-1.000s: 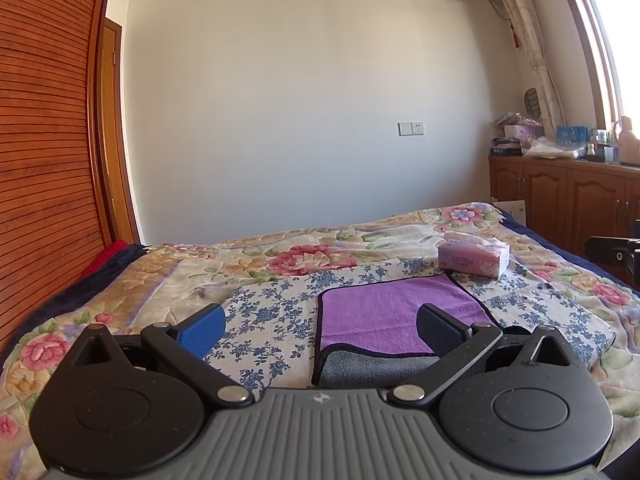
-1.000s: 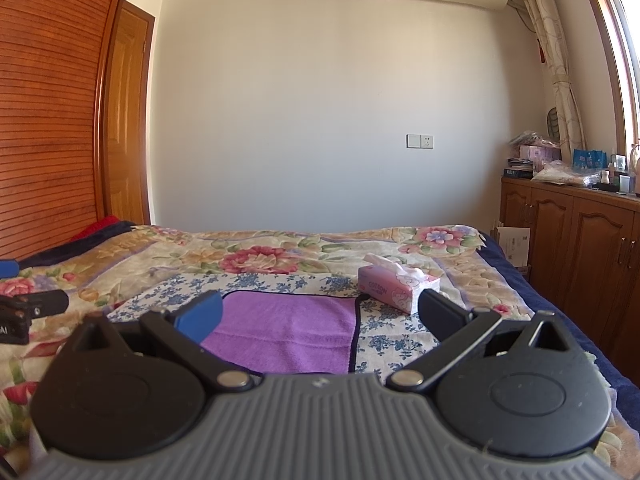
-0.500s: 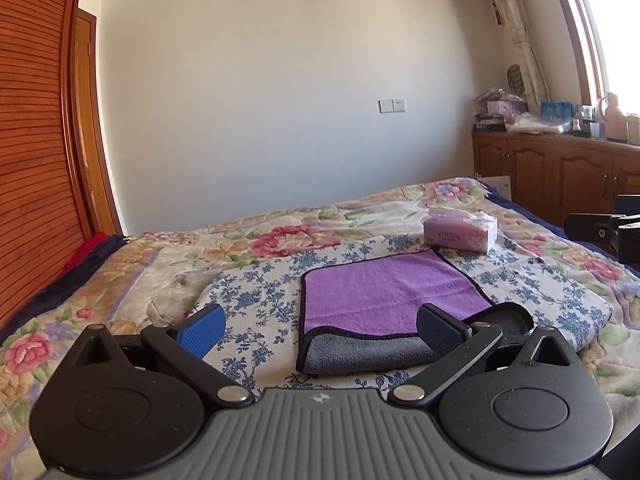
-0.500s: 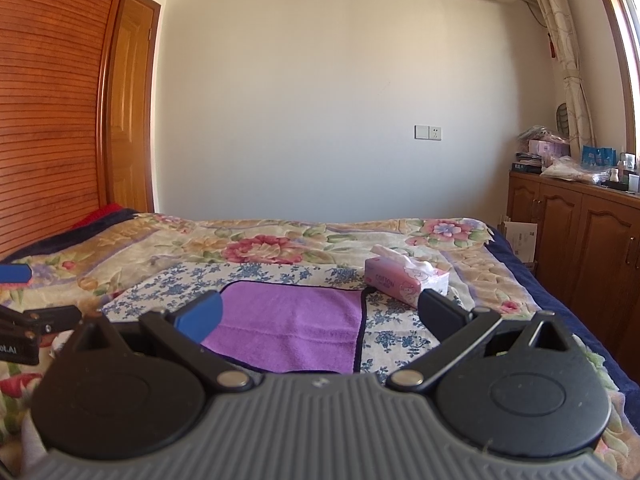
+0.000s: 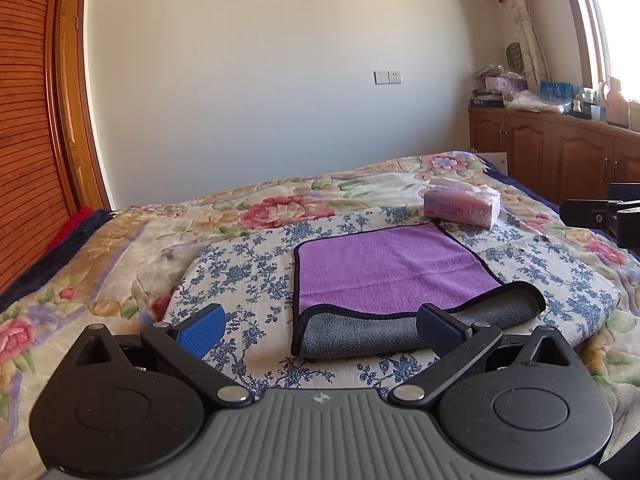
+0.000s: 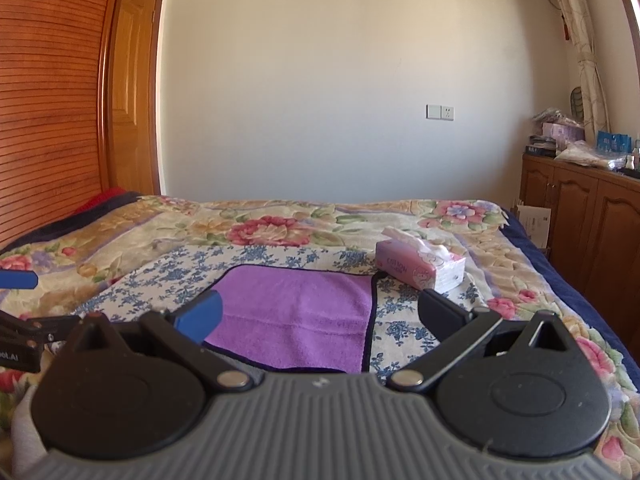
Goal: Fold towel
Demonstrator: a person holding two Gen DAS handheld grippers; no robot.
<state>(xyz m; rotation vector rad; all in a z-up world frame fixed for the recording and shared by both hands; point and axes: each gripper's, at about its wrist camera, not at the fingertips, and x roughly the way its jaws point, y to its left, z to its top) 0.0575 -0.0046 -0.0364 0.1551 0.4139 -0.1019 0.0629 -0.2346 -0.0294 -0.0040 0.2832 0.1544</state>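
Observation:
A purple towel (image 5: pixel 384 266) with a grey underside and black trim lies folded on the blue-flowered cloth (image 5: pixel 248 276) on the bed. Its near edge curls up and shows the grey side (image 5: pixel 360 334). My left gripper (image 5: pixel 320 328) is open and empty, just in front of that near edge. The towel also shows in the right wrist view (image 6: pixel 296 308). My right gripper (image 6: pixel 320 314) is open and empty, held above the towel's near right part.
A pink tissue box (image 5: pixel 462 205) stands just beyond the towel's far right corner; it also shows in the right wrist view (image 6: pixel 420 266). Wooden cabinets (image 5: pixel 560 152) line the right wall, a slatted wooden wardrobe (image 6: pixel 48 100) the left. The floral bedspread (image 5: pixel 120 248) surrounds the cloth.
Both grippers have pulled back and lifted a little, so more of the bed and towel shows. The left view has swung right. The towel has not moved.

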